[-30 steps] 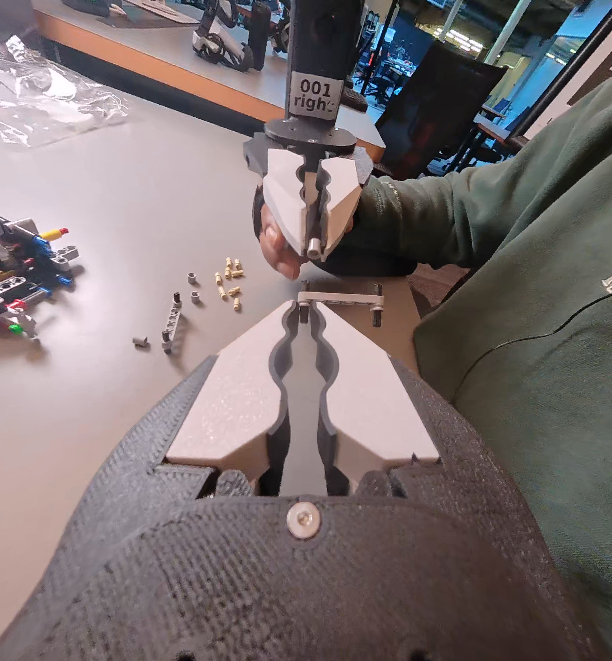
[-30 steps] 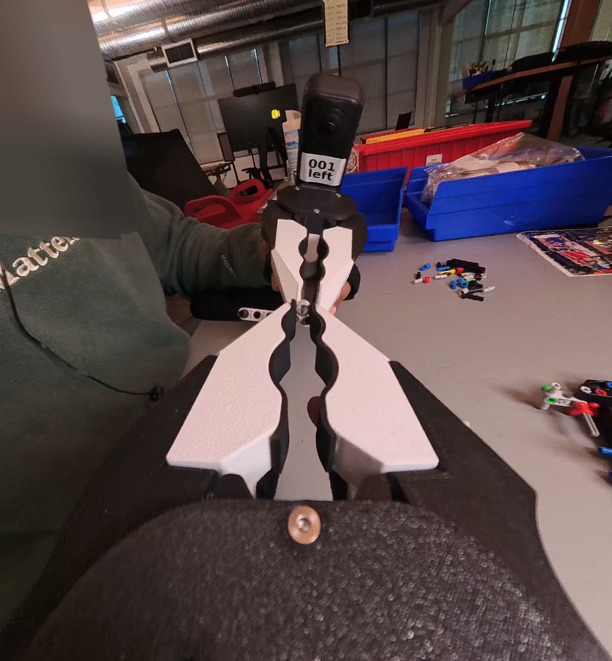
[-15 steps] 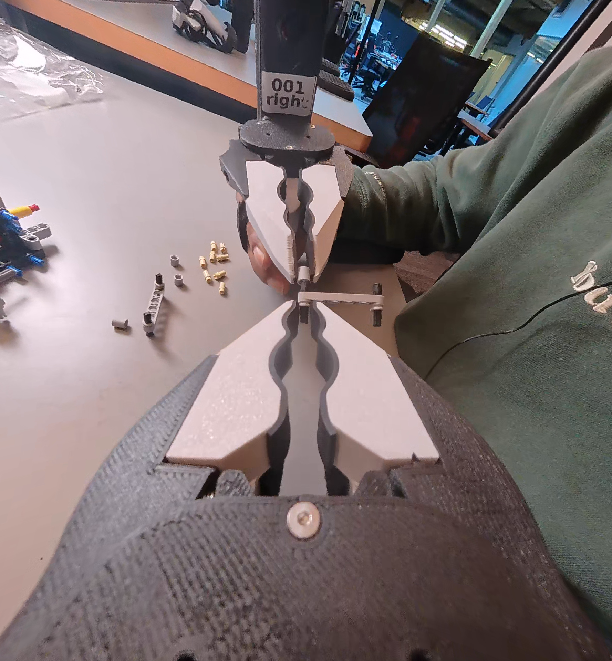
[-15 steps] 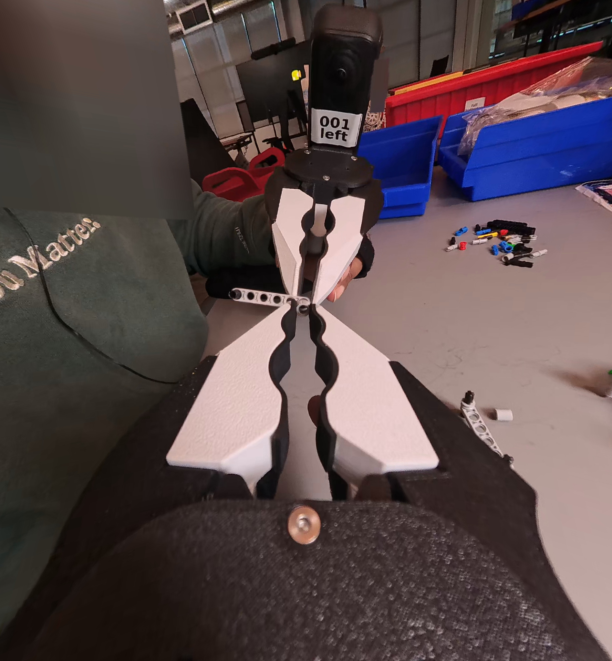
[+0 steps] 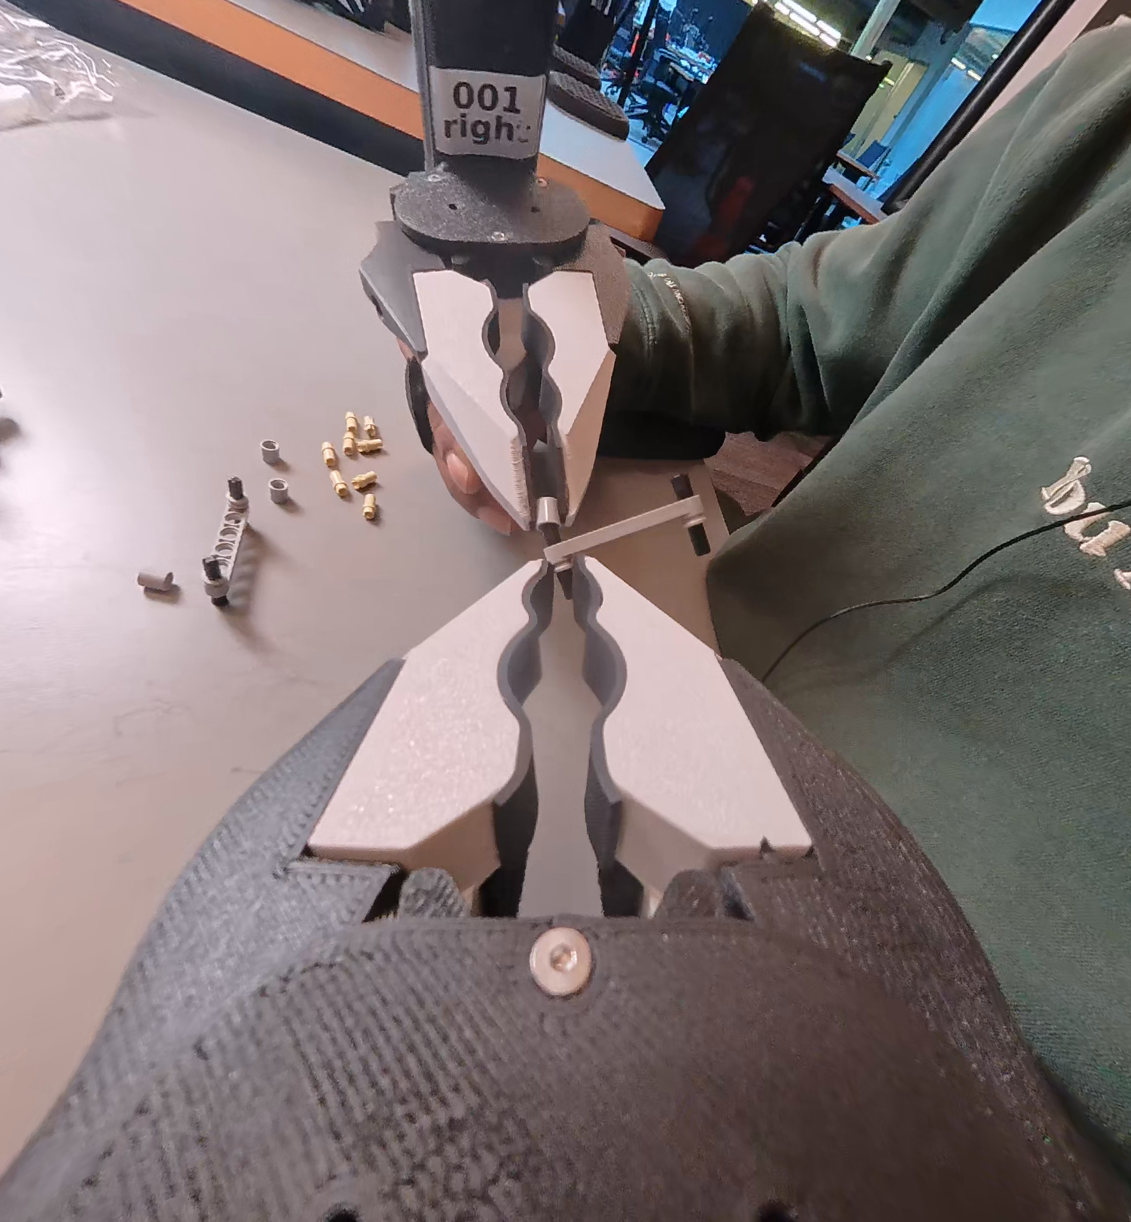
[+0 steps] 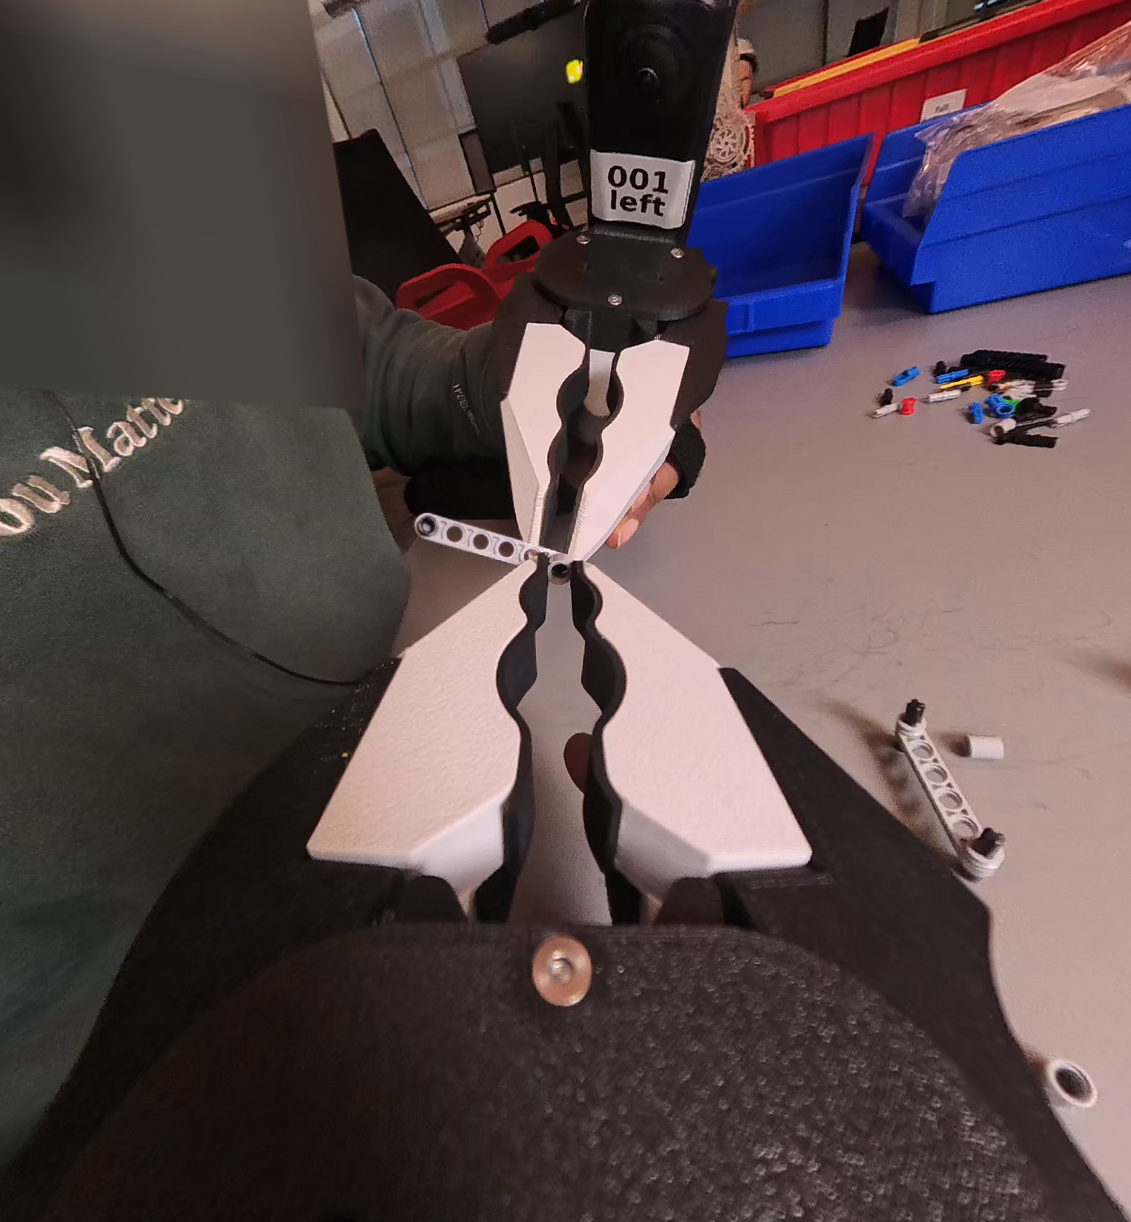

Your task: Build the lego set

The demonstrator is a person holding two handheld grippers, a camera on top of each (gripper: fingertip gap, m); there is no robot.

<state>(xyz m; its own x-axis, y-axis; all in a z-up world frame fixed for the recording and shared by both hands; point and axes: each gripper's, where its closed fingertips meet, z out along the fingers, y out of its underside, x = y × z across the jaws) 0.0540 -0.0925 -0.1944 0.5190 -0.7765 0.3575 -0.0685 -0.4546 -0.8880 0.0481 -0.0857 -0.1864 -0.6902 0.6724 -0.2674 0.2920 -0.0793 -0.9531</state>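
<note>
the left hand-held gripper (image 5: 562, 572) was clenched on a black pin at one end of a grey beam (image 5: 622, 529). the beam stuck out to the right of its tips, up above the near edge of the surface (image 5: 152, 264), with another black pin (image 5: 688, 516) through its far end. the right hand-held gripper (image 6: 557, 570) was clenched on a small grey bush (image 5: 546, 510). it came from the far side, tip to tip with the left one, and the bush sat right at the top of the pinched pin.

on the surface to the left lay a second beam (image 5: 225, 539) with two black pins, three loose grey bushes (image 5: 271, 453) and a little bunch of tan pins (image 5: 354, 456). a pile of mixed pieces (image 6: 986, 397) lay near blue bins (image 6: 1025, 211) in the right wrist view. a green sleeve (image 5: 748, 344) was close by.
</note>
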